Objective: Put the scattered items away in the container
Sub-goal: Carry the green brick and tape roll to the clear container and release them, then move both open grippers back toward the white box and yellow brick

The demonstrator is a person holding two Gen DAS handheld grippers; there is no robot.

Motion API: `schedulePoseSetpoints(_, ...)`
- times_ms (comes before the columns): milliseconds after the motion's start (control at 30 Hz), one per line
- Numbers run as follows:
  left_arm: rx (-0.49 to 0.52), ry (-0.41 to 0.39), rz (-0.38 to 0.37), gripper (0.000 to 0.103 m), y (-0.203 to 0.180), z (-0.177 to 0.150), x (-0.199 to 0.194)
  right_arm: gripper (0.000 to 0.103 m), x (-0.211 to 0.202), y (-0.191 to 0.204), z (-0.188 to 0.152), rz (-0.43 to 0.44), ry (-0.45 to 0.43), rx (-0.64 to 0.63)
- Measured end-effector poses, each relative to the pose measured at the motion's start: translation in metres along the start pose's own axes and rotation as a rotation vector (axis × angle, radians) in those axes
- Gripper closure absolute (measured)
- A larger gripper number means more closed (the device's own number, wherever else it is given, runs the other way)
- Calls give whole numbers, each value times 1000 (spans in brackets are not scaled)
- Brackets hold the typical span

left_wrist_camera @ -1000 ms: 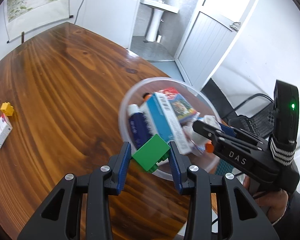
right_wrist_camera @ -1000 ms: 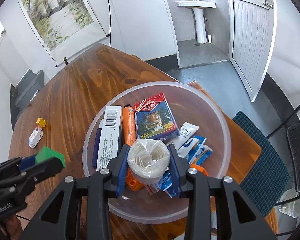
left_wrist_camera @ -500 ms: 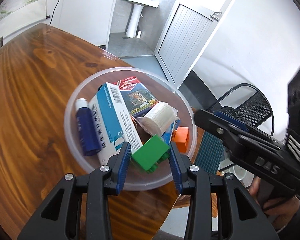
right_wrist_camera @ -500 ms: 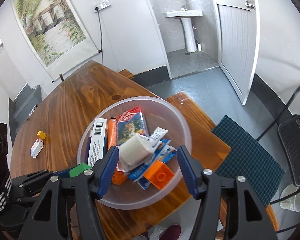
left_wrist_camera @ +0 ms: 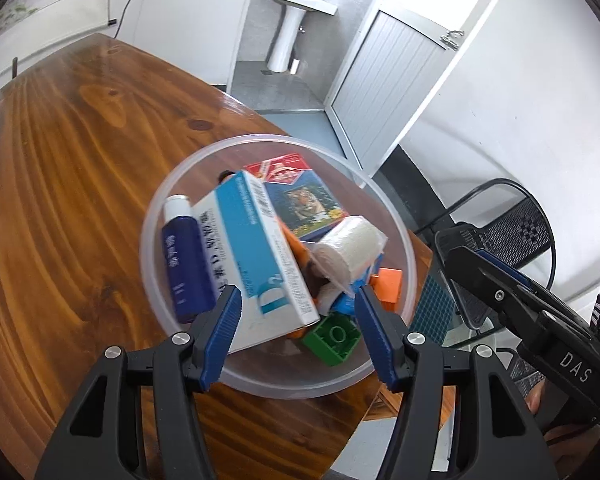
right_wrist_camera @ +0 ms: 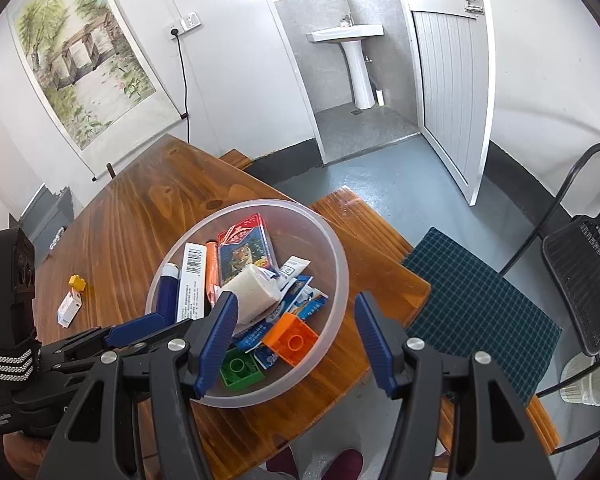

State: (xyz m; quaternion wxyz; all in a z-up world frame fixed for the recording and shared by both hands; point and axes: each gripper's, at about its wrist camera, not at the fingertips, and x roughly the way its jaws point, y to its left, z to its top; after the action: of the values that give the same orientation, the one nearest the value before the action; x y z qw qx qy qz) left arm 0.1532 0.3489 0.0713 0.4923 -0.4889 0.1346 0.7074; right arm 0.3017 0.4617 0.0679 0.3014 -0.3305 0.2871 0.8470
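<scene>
A clear plastic bowl [left_wrist_camera: 396,220] [right_wrist_camera: 336,248] stands near the wooden table's corner. It holds a green brick [left_wrist_camera: 332,338] [right_wrist_camera: 240,370], an orange brick [right_wrist_camera: 292,340], a white gauze roll [left_wrist_camera: 348,250] [right_wrist_camera: 252,294], a blue-white box [left_wrist_camera: 252,256], a blue bottle [left_wrist_camera: 186,256] and a tiger-picture box [right_wrist_camera: 246,250]. My left gripper [left_wrist_camera: 298,330] is open and empty over the bowl's near rim. My right gripper [right_wrist_camera: 294,344] is open and empty, raised above the bowl. A yellow brick [right_wrist_camera: 77,282] and a small white box [right_wrist_camera: 69,308] lie on the table to the left.
The wooden table [left_wrist_camera: 60,200] ends just past the bowl. A wooden bench [right_wrist_camera: 364,232] with a checked cushion [right_wrist_camera: 480,308] stands beside it, and a black mesh chair [right_wrist_camera: 584,264] stands at right. A bathroom doorway is behind.
My left gripper opened and dropped the green brick into the bowl. My right gripper, having released the gauze roll, drew back and up from the bowl.
</scene>
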Motion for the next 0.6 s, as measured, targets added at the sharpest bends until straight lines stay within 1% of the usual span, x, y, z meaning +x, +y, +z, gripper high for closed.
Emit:
schedulePoseSetpoints(233,-83,-20,58,40,40,-4,-20,38,8,40,1,53,3,-100)
schedulePoseSetpoints(400,-168,-31,117,40,83,-11,-37,38,16,73,1,106,11,-159)
schedulePoseSetpoints(600,-270,-40,193,41,141,-24,-59,38,30,112,-3,168,46,-214)
